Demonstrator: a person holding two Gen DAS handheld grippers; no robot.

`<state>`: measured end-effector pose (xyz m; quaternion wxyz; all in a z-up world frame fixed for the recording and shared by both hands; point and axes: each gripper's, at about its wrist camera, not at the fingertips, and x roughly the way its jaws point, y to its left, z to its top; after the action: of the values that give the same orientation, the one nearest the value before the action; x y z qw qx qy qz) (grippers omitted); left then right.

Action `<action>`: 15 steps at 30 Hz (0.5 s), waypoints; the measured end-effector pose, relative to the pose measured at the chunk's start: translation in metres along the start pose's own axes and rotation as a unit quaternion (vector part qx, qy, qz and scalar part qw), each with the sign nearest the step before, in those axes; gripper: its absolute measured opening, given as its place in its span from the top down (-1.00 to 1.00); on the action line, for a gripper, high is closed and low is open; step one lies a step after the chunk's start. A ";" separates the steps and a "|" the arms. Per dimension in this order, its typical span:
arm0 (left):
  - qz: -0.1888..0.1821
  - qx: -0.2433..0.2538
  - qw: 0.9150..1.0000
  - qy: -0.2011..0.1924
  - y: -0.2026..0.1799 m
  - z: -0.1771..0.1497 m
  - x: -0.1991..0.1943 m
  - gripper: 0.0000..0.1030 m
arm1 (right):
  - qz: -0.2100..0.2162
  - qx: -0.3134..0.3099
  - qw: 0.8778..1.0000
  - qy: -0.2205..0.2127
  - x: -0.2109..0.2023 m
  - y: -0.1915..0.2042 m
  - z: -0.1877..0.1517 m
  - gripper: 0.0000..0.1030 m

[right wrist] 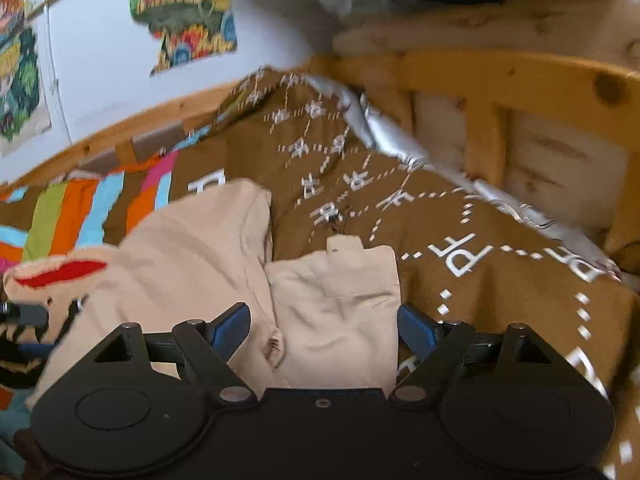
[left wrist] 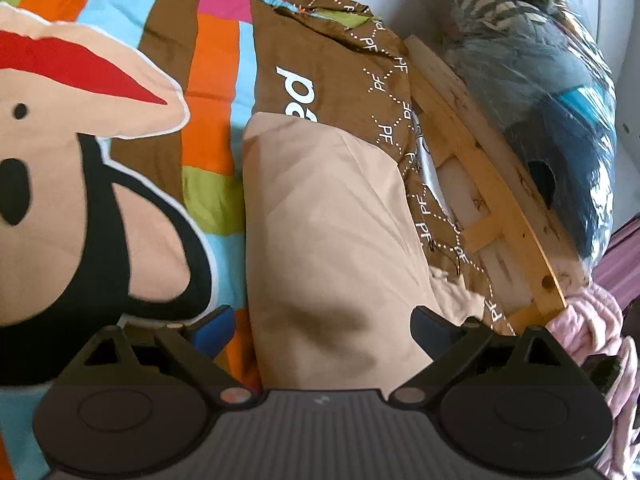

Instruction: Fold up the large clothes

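A beige garment lay partly folded on a bed covered by a bright bedspread of orange, blue, green and brown blocks, with a large cartoon monkey face printed across it. The left gripper hovered over the garment's long folded panel, its blue-padded fingers spread wide on either side of the cloth and clasping nothing. The right gripper was likewise released, its jaws apart and straddling a smaller folded section of the same garment, where a short tab stuck up at the far edge; whether the pads touched the fabric could not be told. In the right wrist view the beige cloth ran leftward in a broader, rumpled fold that overlapped the monkey print. Beyond it lay a brown cover patterned with dotted white diamonds and the letters "PF", bunched up against the wooden bed frame. A strip of silvery material showed between that cover and the frame. A clear plastic bag stuffed with dark and striped textiles rested on the frame's rail, a pink fluffy fabric lay near the left gripper, and colourful pictures hung on the white wall.
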<state>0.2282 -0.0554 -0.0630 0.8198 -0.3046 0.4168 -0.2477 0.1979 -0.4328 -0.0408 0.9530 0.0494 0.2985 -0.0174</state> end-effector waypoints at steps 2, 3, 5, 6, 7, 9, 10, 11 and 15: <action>0.002 -0.005 1.000 0.006 0.006 0.011 0.013 -0.88 | 0.008 -0.024 1.000 0.008 0.012 0.001 0.004 -0.67; 0.004 -0.005 1.000 0.013 0.009 0.016 0.021 -0.88 | 0.012 -0.037 0.999 0.012 0.016 0.001 0.006 -0.69; 0.005 -0.001 1.000 0.030 0.013 0.026 0.037 -0.90 | 0.012 -0.062 0.998 0.019 0.024 0.003 0.011 -0.68; 0.007 0.001 0.999 0.038 0.015 0.029 0.044 -0.91 | 0.011 -0.067 0.998 0.015 0.024 0.004 0.014 -0.66; 0.008 0.002 0.999 0.049 0.016 0.032 0.051 -0.93 | 0.011 -0.070 0.997 0.005 0.022 0.005 0.016 -0.66; -0.001 0.002 0.998 0.055 0.017 0.031 0.057 -0.98 | 0.012 -0.073 0.997 -0.003 0.023 0.002 0.018 -0.66; -0.006 0.000 0.998 0.059 0.019 0.030 0.061 -0.98 | 0.018 -0.066 0.998 0.004 0.026 -0.001 0.020 -0.65; -0.010 -0.001 0.998 0.062 0.020 0.029 0.064 -0.98 | 0.029 -0.056 0.998 0.013 0.031 -0.004 0.020 -0.64; -0.039 -0.007 0.996 0.078 0.023 0.029 0.073 -0.91 | 0.027 -0.079 0.996 0.019 0.037 0.001 0.017 -0.22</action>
<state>0.2951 -0.0790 -0.1046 0.7723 -0.3064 0.4691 -0.2994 0.2382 -0.4334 -0.0480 0.9480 -0.0182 0.3160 0.0328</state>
